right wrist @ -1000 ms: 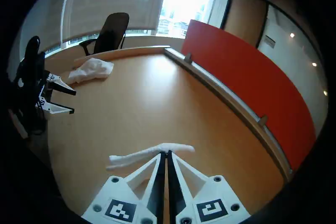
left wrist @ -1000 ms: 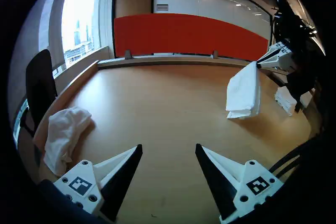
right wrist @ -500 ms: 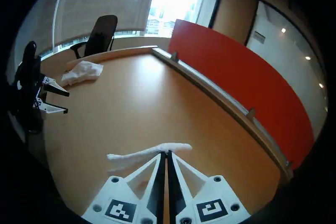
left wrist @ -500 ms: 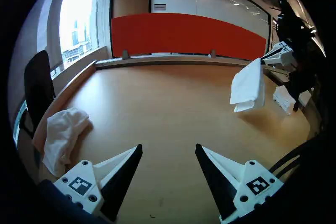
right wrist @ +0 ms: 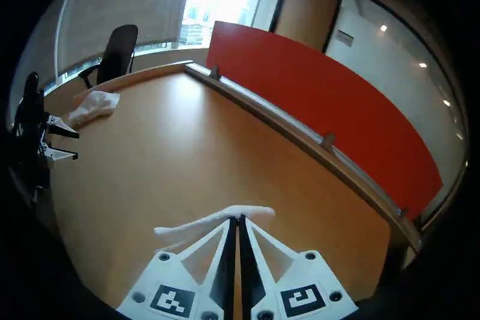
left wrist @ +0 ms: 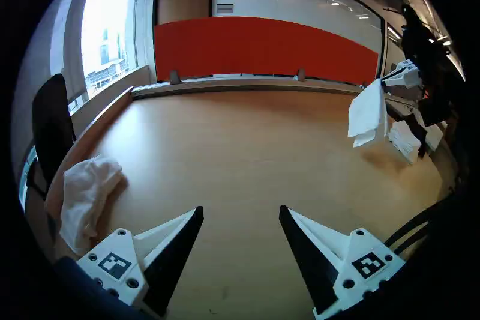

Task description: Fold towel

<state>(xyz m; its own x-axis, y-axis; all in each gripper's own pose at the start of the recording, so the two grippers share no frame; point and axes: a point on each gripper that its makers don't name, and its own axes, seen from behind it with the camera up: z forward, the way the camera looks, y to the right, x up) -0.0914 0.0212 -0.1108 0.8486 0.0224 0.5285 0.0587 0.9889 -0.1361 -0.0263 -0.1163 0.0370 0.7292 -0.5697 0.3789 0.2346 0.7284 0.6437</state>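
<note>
A folded white towel (left wrist: 368, 116) hangs in the air at the far right of the left gripper view, pinched at its top by my right gripper (left wrist: 384, 81). In the right gripper view the right gripper (right wrist: 239, 219) is shut on that towel (right wrist: 210, 221), whose edge sticks out left and right of the fingertips. My left gripper (left wrist: 240, 211) is open low over the wooden table (left wrist: 240, 140) with nothing between its fingers. It also appears small at the far left of the right gripper view (right wrist: 71, 144). A crumpled white towel (left wrist: 84, 194) lies at the table's left edge.
A stack of folded white towels (left wrist: 405, 140) rests at the table's right side, just beyond the hanging towel. A red partition (left wrist: 264, 50) runs along the table's far edge. A black chair (left wrist: 51, 128) stands left of the table by the window.
My right gripper has carried the hanging towel up and to the right, toward the folded stack. The left gripper has stayed put and open.
</note>
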